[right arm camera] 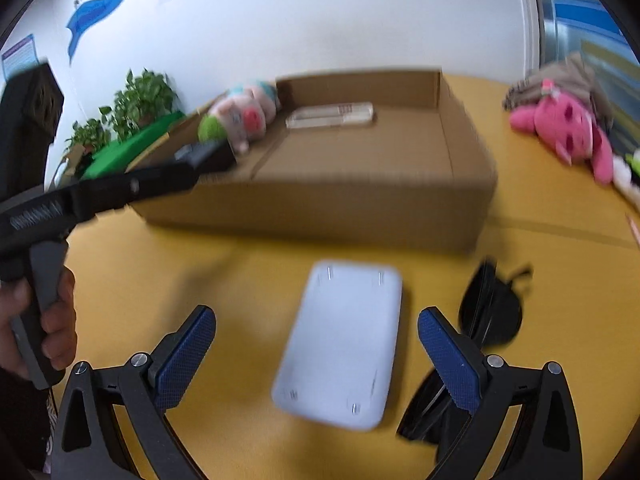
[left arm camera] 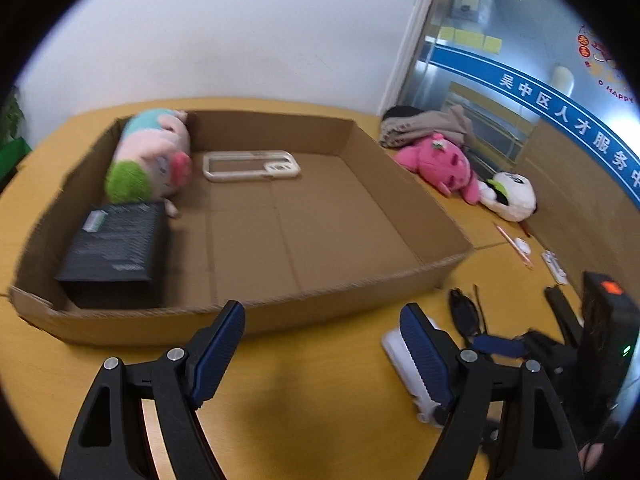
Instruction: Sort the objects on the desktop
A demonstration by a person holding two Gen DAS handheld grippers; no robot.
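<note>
We hold our left tool with its blue-padded jaws wide apart and nothing between them, above the yellow wooden table. Just ahead of it lies the shallow brown cardboard tray. In the tray's far left corner we see a pastel pig plush toy, nearer to us on the left a flat black box, and at the back a white rectangular frame-shaped device. Off to the right of this tool, well past the tray, lie a pink plush toy, a white plush toy and a heap of grey-beige cloth; a pencil lies nearer.

Our right tool also stands with jaws apart, and here we see what the left view mostly hides: a smooth white rounded-rectangle case lying flat on the table straight ahead, between the lines of the two fingers, though not clasped by the pads. Just right of it rest folded black sunglasses, partly behind the right finger. In the left view only a corner of that white case shows behind the right finger. The right view alone shows a hand gripping the left tool's handle, and potted green plants beyond the tray.
</note>
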